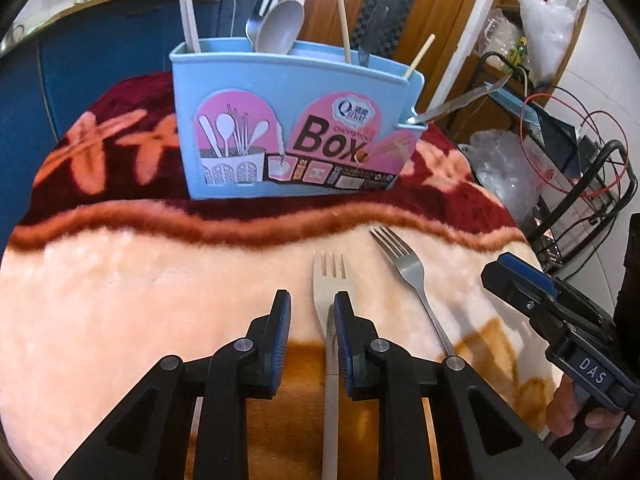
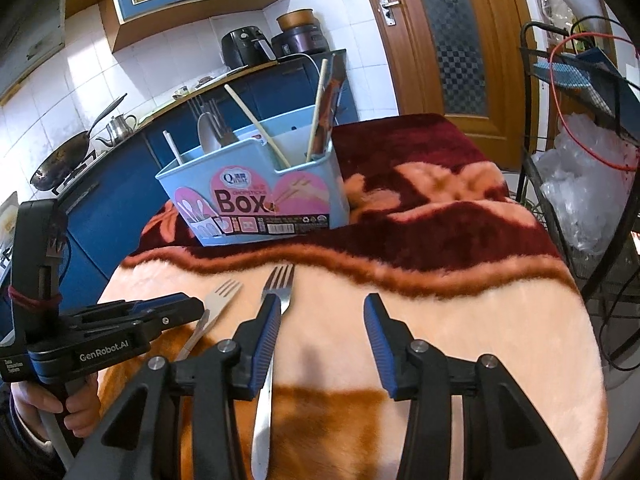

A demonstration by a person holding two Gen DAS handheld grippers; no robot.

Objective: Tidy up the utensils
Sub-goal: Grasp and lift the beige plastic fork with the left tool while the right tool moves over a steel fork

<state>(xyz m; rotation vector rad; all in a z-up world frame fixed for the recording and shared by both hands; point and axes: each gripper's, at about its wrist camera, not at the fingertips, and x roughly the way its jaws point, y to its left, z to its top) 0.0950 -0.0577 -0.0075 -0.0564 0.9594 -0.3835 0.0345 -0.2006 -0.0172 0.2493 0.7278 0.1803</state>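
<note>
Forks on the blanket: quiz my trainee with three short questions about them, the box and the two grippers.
1. True or false: the pale fork and the steel fork stand in the box.
2. The right gripper is: A) shut and empty, B) open at the steel fork, C) inside the box.
3. Fill in: the left gripper is open at the ___ fork.

Key: 1 false, both lie flat in front of the box; 2 B; 3 pale.
</note>
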